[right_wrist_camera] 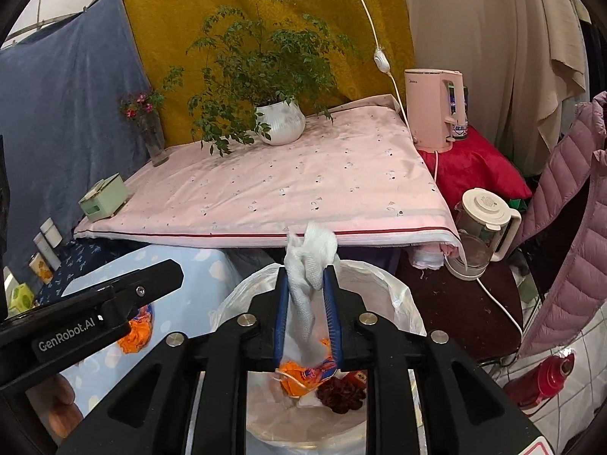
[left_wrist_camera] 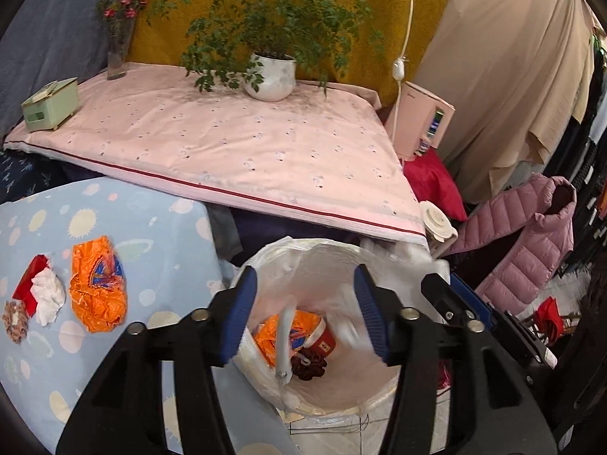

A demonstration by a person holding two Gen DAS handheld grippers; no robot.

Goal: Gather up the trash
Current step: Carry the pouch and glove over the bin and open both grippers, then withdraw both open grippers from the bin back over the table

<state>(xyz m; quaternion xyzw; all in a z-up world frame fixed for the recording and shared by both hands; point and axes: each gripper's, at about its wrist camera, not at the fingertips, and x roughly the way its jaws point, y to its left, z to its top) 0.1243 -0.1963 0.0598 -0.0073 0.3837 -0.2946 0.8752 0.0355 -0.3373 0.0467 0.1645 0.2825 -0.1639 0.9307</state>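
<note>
We hold a tissue [right_wrist_camera: 309, 265] pinched in the right gripper [right_wrist_camera: 308, 318] over the bin [right_wrist_camera: 402, 303]; left gripper [left_wrist_camera: 303, 314] spread; next, release.

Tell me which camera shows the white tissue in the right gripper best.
The right wrist view: the white tissue is pinched between the right gripper fingers above the bin. The left wrist view shows nothing clear of it, only that gripper's side.

Potted plant [right_wrist_camera: 280, 121], flower vase [right_wrist_camera: 153, 140] on pink cloth [right_wrist_camera: 303, 182]; kettle [right_wrist_camera: 436, 108] beside.
</note>
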